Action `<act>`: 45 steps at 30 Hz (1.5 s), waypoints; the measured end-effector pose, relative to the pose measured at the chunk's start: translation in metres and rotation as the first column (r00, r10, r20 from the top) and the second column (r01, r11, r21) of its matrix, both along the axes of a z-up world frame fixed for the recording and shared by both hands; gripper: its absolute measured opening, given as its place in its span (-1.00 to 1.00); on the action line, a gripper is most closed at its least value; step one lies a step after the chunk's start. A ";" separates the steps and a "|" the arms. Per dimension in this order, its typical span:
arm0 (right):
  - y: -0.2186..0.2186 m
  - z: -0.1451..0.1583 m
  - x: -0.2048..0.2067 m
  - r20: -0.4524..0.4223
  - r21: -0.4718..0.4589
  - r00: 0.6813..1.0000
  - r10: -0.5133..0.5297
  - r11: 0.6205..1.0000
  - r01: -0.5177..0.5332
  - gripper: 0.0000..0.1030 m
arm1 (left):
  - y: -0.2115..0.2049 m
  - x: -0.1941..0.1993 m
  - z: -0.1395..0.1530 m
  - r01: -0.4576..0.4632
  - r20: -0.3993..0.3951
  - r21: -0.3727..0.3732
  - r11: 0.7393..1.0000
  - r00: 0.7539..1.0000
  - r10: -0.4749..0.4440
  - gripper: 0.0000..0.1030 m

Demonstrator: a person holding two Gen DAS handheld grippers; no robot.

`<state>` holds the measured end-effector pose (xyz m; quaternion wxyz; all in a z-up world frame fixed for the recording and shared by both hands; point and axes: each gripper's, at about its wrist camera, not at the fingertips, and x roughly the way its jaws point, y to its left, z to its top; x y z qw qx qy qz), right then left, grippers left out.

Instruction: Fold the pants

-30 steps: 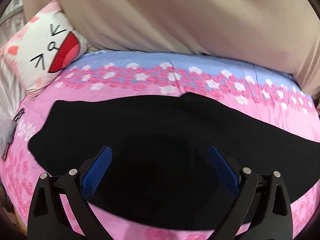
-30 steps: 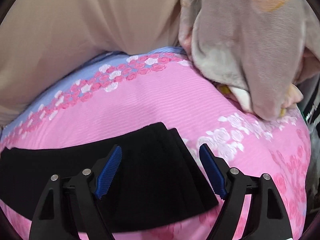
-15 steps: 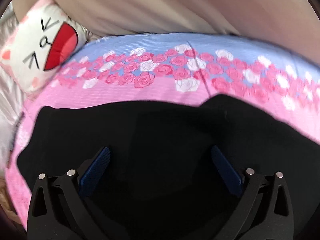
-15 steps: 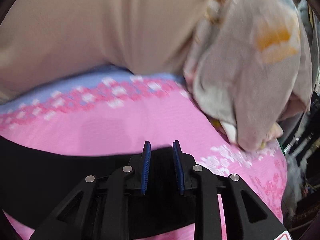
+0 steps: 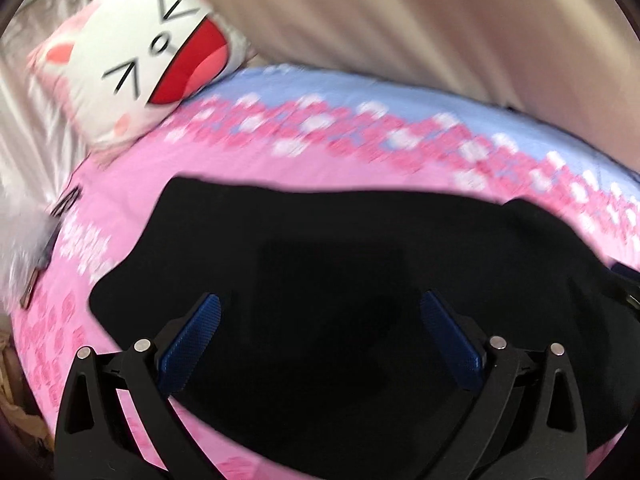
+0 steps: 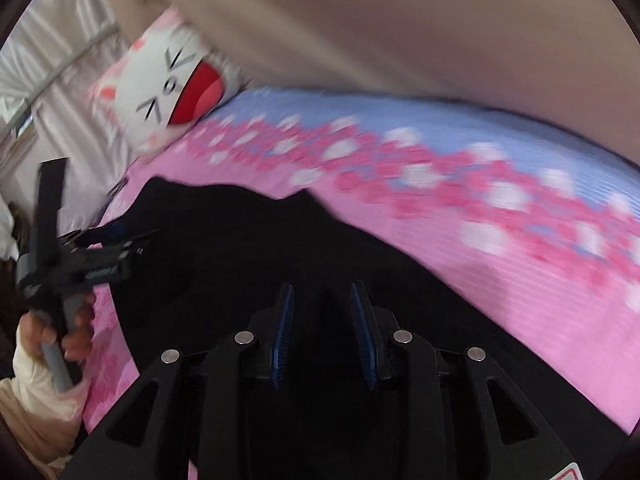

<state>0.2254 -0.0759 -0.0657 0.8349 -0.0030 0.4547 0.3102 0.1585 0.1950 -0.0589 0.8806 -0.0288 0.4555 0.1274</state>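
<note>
The black pants [image 5: 340, 280] lie spread across the pink floral bedsheet [image 5: 248, 160], below the cat-face pillow [image 5: 148, 56]. The left gripper [image 5: 320, 340] hovers over them — fingers spread wide. The right gripper [image 6: 323, 328] is nearly closed, pinching dark pants fabric — farther from the pillow.

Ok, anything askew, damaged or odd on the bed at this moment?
Nothing stands out. The black pants lie flat on the pink flowered sheet, and the cat-face pillow sits at the bed's far left corner. Both views are motion-blurred, so small flaws could be missed.
</note>
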 end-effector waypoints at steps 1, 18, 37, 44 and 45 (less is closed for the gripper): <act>0.028 -0.012 0.020 -0.016 -0.041 1.000 0.016 0.999 -0.017 -0.43 | 0.005 -0.003 -0.002 -0.002 -0.003 0.004 1.000 1.000 0.002 0.91; -0.146 -0.012 -0.085 0.139 -0.187 0.887 -0.440 0.868 0.460 -0.25 | -0.018 -0.027 0.020 0.084 0.059 0.055 0.995 0.994 -0.087 0.91; -0.484 -0.018 -0.243 0.071 -0.018 0.549 -0.833 0.549 0.836 -0.17 | -0.296 -0.065 0.035 0.455 0.024 0.116 0.883 0.887 -0.460 0.91; -0.464 0.013 -0.247 0.213 -0.060 0.580 -0.786 0.582 0.811 -0.88 | -0.325 -0.070 0.035 0.472 0.004 0.143 0.870 0.879 -0.477 0.91; -0.475 0.016 -0.251 0.201 -0.028 0.560 -0.804 0.567 0.824 -0.88 | -0.327 -0.070 0.035 0.476 0.002 0.147 0.867 0.877 -0.481 0.91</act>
